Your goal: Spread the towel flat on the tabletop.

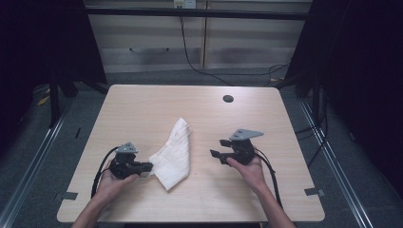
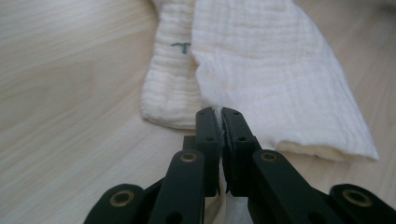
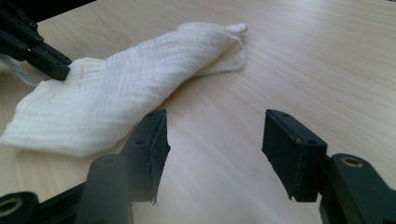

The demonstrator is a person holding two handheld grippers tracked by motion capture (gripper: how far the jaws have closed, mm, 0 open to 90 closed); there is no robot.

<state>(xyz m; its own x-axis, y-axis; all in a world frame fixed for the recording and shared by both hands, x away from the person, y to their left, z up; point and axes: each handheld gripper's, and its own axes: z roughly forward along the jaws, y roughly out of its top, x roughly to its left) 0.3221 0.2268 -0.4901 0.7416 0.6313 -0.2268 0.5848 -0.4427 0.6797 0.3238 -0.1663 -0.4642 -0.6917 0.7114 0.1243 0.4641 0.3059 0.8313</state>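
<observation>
A folded white muslin cloth (image 1: 173, 152) lies slantwise on the middle of the wooden table (image 1: 142, 104). My left gripper (image 1: 148, 166) rests low at the cloth's near left edge, shut on a thin fold of it. In the left gripper view the jaws (image 2: 220, 114) meet on the cloth (image 2: 280, 84), and a small green mark shows on the fabric beyond. My right gripper (image 1: 216, 149) hovers to the right of the cloth, open, apart from it. In the right gripper view nothing but bare table lies between its jaws (image 3: 215, 140), with the cloth (image 3: 130, 88) and the left gripper (image 3: 60, 70) farther off.
A round cable hole (image 1: 228, 99) sits near the table's far edge. Grey tape marks (image 1: 70, 195) stick to the near corners. Drawers (image 1: 152, 42) and a trailing cable stand behind the table, with dark curtains on both sides.
</observation>
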